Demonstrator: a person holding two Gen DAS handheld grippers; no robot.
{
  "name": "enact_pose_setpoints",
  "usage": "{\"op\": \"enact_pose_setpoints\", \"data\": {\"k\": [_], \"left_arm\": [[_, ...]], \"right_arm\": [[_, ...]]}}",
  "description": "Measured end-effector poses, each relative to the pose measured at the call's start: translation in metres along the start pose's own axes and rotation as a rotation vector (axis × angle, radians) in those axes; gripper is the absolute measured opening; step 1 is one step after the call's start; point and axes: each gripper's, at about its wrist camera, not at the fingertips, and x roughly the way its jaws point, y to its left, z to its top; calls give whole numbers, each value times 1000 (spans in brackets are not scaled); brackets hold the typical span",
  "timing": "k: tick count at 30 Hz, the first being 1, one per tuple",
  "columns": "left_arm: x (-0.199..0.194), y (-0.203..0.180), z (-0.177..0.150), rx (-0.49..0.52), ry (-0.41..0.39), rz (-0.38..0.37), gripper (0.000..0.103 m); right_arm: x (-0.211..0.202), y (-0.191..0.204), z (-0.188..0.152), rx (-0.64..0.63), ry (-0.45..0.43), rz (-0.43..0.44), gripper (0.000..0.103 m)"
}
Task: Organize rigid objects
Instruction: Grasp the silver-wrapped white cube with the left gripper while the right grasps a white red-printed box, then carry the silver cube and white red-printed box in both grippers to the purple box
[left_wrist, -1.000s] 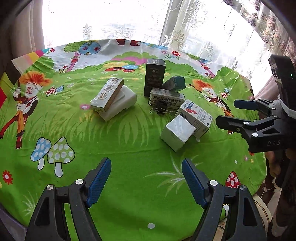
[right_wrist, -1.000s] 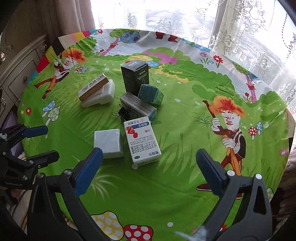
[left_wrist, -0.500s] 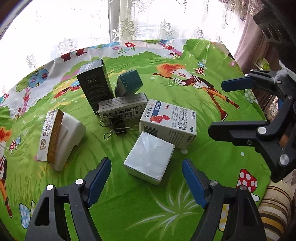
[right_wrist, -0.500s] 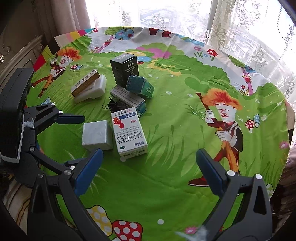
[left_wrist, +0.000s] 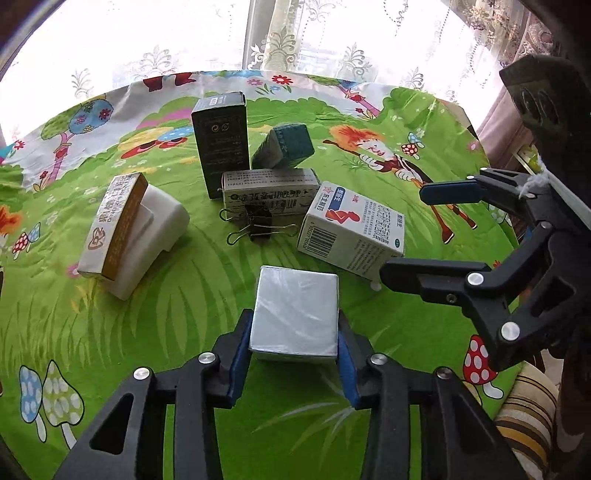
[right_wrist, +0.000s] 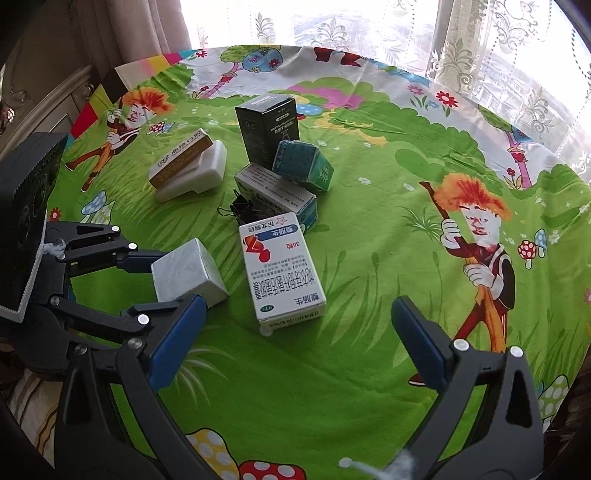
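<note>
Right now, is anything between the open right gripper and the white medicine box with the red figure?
Nothing visible: bare green tablecloth separates the right gripper from the white medicine box. The left gripper, holding the silver foil-wrapped box, is off to the side.

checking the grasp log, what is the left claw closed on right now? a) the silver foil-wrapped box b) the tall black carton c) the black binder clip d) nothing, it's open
a: the left claw has its blue pads pressed against both sides of the silver foil-wrapped box, while the black binder clip and tall black carton sit untouched on the table.
</note>
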Motion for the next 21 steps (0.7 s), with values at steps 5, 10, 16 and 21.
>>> {"op": "enact_pose_setpoints", "data": {"k": [5, 10, 16, 21], "left_arm": [[-26, 22, -13, -123, -48, 51, 42], [-47, 30, -23, -193, -95, 91, 42], [-66, 38, -36, -253, -130, 103, 42], [-76, 49, -46, -312, -141, 102, 42]], "right_arm": [[15, 11, 3, -18, 7, 1, 101], [27, 22, 4, -45, 22, -11, 88], [37, 22, 2, -21, 72, 11, 45], [30, 23, 2, -16, 75, 4, 45]]}}
